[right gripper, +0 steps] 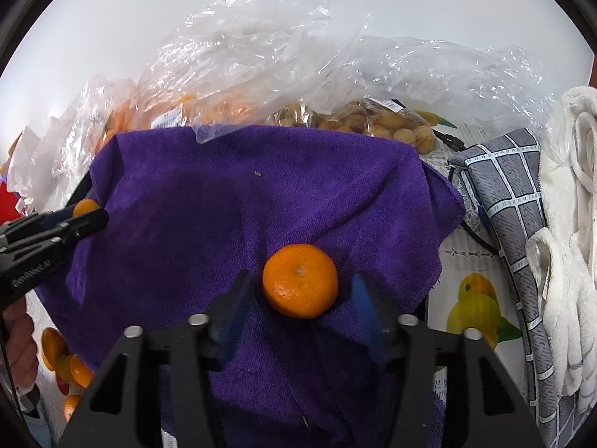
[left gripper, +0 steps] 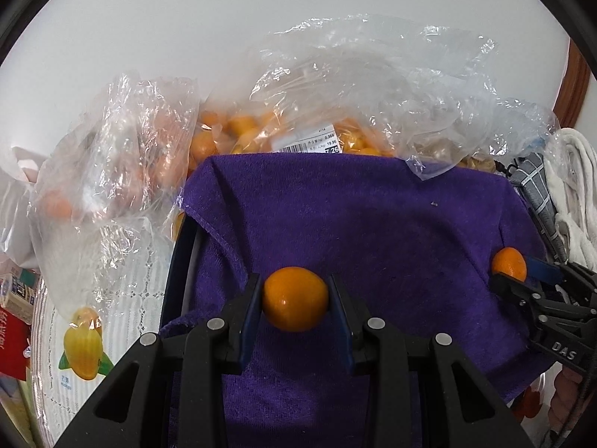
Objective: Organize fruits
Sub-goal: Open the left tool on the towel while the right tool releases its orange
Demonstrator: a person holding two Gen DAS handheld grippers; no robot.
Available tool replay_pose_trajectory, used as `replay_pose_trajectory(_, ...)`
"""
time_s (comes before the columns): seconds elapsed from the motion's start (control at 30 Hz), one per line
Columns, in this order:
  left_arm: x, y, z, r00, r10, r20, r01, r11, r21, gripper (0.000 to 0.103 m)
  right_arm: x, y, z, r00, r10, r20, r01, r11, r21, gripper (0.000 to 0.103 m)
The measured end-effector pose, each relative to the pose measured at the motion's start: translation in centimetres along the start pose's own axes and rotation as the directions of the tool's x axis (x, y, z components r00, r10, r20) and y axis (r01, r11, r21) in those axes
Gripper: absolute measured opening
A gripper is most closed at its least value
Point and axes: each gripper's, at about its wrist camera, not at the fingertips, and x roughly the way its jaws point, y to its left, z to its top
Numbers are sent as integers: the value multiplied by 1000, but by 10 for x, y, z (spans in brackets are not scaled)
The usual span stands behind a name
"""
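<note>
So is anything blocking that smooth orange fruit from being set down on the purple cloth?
Nothing visible. The left gripper holds the smooth orange fruit just over the purple cloth, and the cloth beneath it is bare. The only other fruit on the cloth, the mandarin, lies well off to the side.

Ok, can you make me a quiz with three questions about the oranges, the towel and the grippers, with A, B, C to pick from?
1. Where does the mandarin by the right gripper lie?
A. in a plastic bag
B. on the towel
C. on the white cloth

2. What colour is the towel?
A. green
B. purple
C. yellow

3. What is the left gripper doing?
A. holding a small orange fruit
B. holding a bag
C. standing open with nothing in it

Answers:
1 B, it rests on the towel with a gap to each finger.
2 B, purple in both views.
3 A, the small orange fruit sits squeezed between its pads.
</note>
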Motion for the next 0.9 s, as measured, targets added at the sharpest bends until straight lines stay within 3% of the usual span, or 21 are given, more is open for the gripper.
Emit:
replay_pose_trajectory(0.1, 0, 0, 2, 1000, 0, -14, 0, 1000, -6, 35, -5, 1, 2, 1000, 12, 3, -12, 1000, 3, 65)
replay_pose_trajectory(0.23, -9, 3, 6, 1000, -27, -1, 27, 999, -24, 50, -18, 2, 5, 999, 1, 40, -1, 1000, 10, 69)
replay_pose_trajectory(0.43, -49, 2, 12, 994, -31, 107, 33, 999, -19, 50, -54, 10, 4, 991, -69, 118, 72, 997, -22, 69)
replay_pose_trajectory(0.6, -88, 1, 15, 978, -38, 205, 40, 999, -6, 50, -91, 12, -19, 986, -51, 160, 52, 999, -1, 69)
replay_pose_trajectory(0.7, -107, 4, 15, 974, -11, 224, 16, 1000, -20, 49, -112, 13, -32, 978, -88, 190, 84, 996, 30, 69)
replay_pose_trajectory(0.9, -142, 15, -23, 965, -42, 259, 50, 998, -24, 48, -149, 22, -60, 976, -78, 203, 74, 997, 25, 69)
